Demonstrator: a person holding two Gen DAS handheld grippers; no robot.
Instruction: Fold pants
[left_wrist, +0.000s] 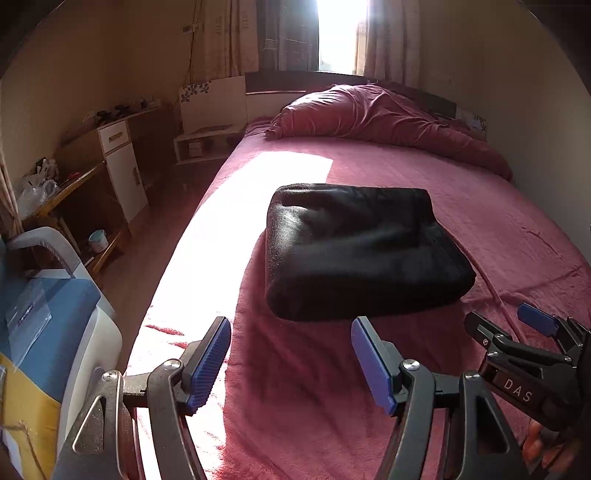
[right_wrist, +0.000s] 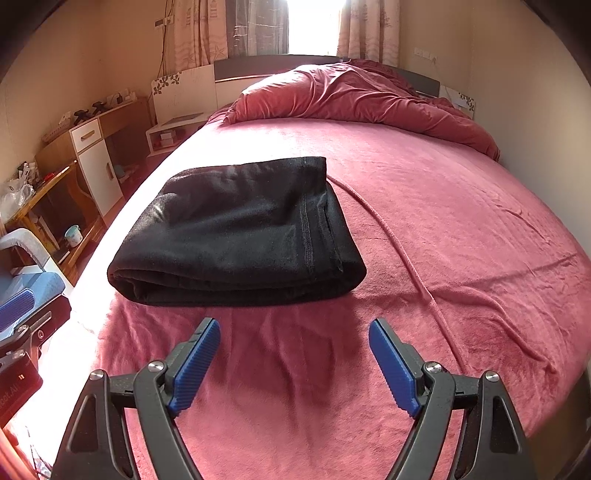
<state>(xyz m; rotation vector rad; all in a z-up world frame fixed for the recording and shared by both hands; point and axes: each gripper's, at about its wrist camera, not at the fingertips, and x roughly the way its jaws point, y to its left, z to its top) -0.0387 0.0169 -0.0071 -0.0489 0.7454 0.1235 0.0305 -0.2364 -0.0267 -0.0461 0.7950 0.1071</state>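
Nearest the cameras, both grippers hung above the near part of the bed (right_wrist: 461, 229), over bare pink sheet and short of the pants. The left gripper (left_wrist: 291, 363) had its jaws spread wide with nothing between the blue pads (left_wrist: 208, 365). The right gripper (right_wrist: 293, 365) likewise stood wide and empty, its pads (right_wrist: 395, 365) clear of the cloth. In the left wrist view the right gripper (left_wrist: 517, 325) appeared at the lower right edge, to the right of the pants and apart from them.

The pants (right_wrist: 236, 236) lay folded into a thick black bundle on the bed, just beyond both grippers, nearer the bed's left edge than its right. The folded edge faced the grippers, and a stitched seam ran along the bundle's right side. A long crease (right_wrist: 399, 251) in the sheet ran from the pants' far right corner toward the near edge of the bed. A patch of sunlight (left_wrist: 229, 206) fell on the bed left of the pants.

Beyond the pants, a crumpled red duvet (right_wrist: 354, 99) lay across the head of the bed. Left of the bed stood a wooden desk (left_wrist: 107, 147) with a white drawer. Behind the headboard, curtains (left_wrist: 236, 33) flanked a bright window (left_wrist: 341, 33).
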